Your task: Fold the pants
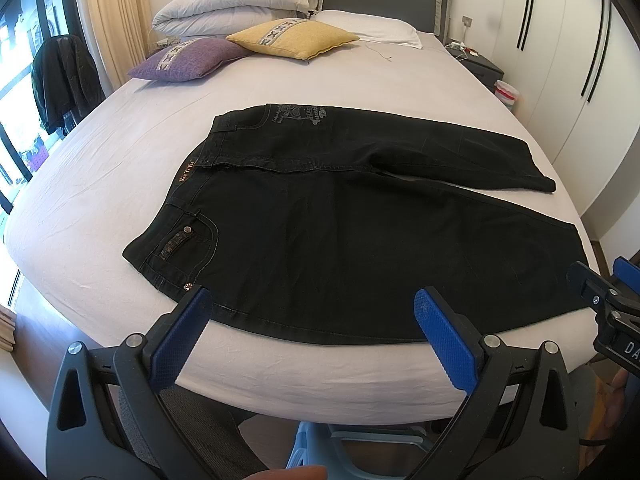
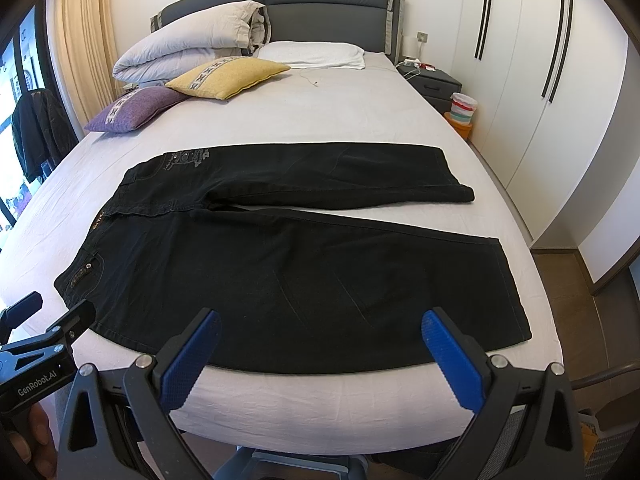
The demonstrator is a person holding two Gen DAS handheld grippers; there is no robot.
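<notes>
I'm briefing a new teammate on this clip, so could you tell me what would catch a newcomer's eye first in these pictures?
The black pants come first, spread flat across the near half of the bed, waistband to the left, legs running right and splayed apart. Next, both tongs, left and right, hang open at the bed's near edge, holding nothing. Behind, a yellow cushion and purple cushion lie near the headboard.
</notes>
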